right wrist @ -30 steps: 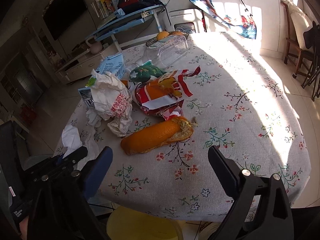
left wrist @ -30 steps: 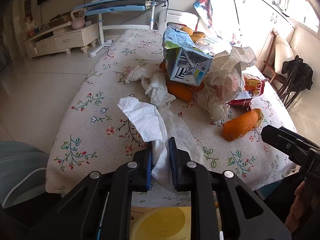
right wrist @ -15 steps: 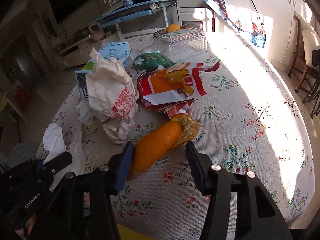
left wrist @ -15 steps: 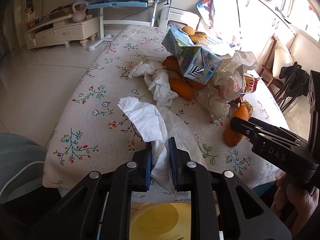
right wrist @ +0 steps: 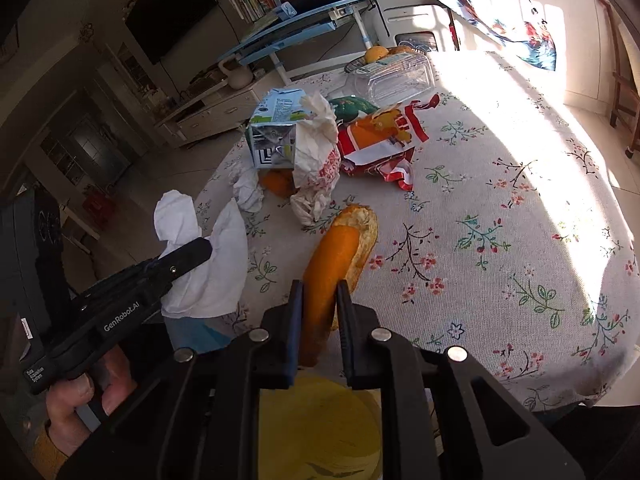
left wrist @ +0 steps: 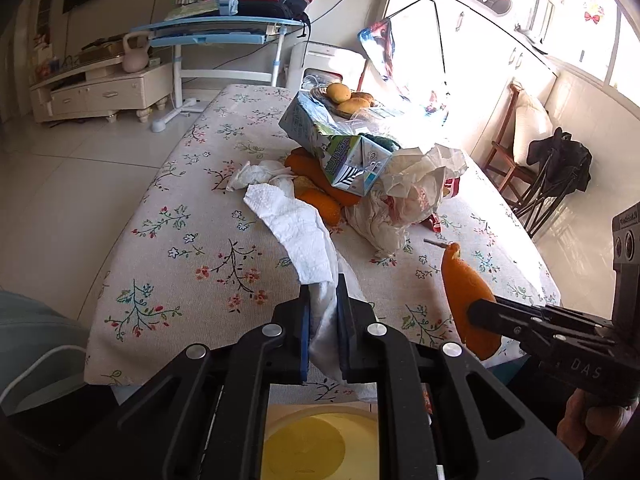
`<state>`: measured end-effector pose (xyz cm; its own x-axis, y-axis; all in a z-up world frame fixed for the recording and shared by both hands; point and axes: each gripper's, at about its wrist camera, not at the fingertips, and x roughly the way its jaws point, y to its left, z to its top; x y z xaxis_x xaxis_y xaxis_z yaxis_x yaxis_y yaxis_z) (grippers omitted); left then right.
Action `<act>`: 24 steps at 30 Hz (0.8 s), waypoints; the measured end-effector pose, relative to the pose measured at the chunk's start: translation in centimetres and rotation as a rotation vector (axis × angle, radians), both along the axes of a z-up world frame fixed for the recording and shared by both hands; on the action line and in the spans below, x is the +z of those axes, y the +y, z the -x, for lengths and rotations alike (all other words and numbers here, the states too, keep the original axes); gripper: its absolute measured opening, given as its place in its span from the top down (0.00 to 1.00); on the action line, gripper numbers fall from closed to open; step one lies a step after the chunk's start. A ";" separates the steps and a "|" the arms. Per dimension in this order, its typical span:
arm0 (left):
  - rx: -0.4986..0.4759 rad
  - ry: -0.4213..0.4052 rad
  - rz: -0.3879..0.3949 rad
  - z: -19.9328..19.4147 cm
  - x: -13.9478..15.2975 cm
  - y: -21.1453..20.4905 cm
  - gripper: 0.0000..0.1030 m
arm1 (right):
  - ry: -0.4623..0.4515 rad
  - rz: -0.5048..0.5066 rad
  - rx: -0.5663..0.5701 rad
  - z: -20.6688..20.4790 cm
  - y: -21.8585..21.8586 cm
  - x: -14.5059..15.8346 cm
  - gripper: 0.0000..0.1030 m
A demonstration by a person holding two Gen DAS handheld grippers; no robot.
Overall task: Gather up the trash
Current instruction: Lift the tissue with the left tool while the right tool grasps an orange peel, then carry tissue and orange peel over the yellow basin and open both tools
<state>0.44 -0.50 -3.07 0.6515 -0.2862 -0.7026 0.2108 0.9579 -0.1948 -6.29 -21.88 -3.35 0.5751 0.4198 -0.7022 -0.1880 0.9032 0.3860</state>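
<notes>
Floral-clothed desk [right wrist: 500, 240] lay ahead; the yellow bin [right wrist: 316, 424] sat directly below both claws, right claw [right wrist: 318, 300] just clenched on orange peel [right wrist: 332, 264], left claw [left wrist: 322, 300] grasping tissue [left wrist: 296, 236].

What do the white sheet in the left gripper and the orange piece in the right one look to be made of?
White sheet: soft tissue or paper towel, matte; its embossed dimples and limp drape show it. Orange piece: probably fruit peel; smooth orange skin outside, pale pithy inner face, ragged torn tip. Exact fruit unclear.
</notes>
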 end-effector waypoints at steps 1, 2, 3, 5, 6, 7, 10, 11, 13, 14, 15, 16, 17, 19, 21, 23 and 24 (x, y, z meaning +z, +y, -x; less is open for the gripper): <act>-0.006 -0.007 0.002 0.3 0.3 0.0 0.90 | -0.001 -0.003 0.021 0.7 0.4 0.0 0.83; -0.012 -0.013 0.003 0.6 0.5 0.1 0.90 | 0.001 -0.005 0.045 1.5 0.9 0.1 0.83; -0.017 -0.018 0.003 1.0 0.8 0.2 0.90 | 0.009 -0.007 0.073 2.3 1.5 0.0 0.83; -0.027 -0.027 0.004 1.9 1.4 0.4 0.89 | 0.026 0.005 0.128 3.9 2.7 -0.4 0.83; -0.031 -0.030 0.005 2.4 1.6 0.5 0.89 | 0.036 0.018 0.158 4.7 3.3 -0.6 0.83; -0.035 -0.029 0.007 3.0 1.9 0.7 0.89 | 0.051 0.028 0.189 5.5 4.0 -0.9 0.83; -0.046 -0.006 0.011 4.8 1.8 1.5 0.89 | 0.099 0.064 0.272 7.5 5.7 -2.1 0.83; -0.052 0.007 0.013 5.4 1.7 1.7 0.89 | 0.118 0.075 0.299 8.0 6.2 -2.5 0.83; -0.066 0.039 0.014 6.8 1.2 2.1 0.89 | 0.154 0.107 0.332 8.8 6.8 -3.3 0.80; -0.073 0.057 0.009 7.5 0.8 2.2 0.89 | 0.163 0.120 0.336 9.1 6.9 -3.5 0.73; -0.083 0.076 0.005 8.3 0.5 2.2 0.89 | 0.160 0.129 0.327 9.3 6.7 -3.5 0.65; -0.094 0.100 0.006 9.0 0.2 2.2 0.89 | 0.147 0.132 0.303 9.2 6.2 -3.2 0.46; -0.108 0.128 0.010 9.7 -0.2 2.2 0.89 | 0.131 0.124 0.277 9.1 5.5 -2.7 0.41; -0.141 0.189 0.006 11.1 -1.1 1.6 0.89 | 0.109 0.095 0.216 8.8 3.8 -1.7 0.38; -0.183 0.260 -0.014 12.5 -2.3 0.6 0.89 | 0.080 0.071 0.147 8.1 2.0 -0.6 0.34; -0.208 0.310 -0.048 13.7 -3.3 -0.2 0.85 | 0.050 0.063 0.101 7.1 0.7 0.5 0.33; -0.213 0.317 -0.068 14.0 -3.5 -0.4 0.83 | 0.032 0.061 0.081 6.7 0.2 1.0 0.33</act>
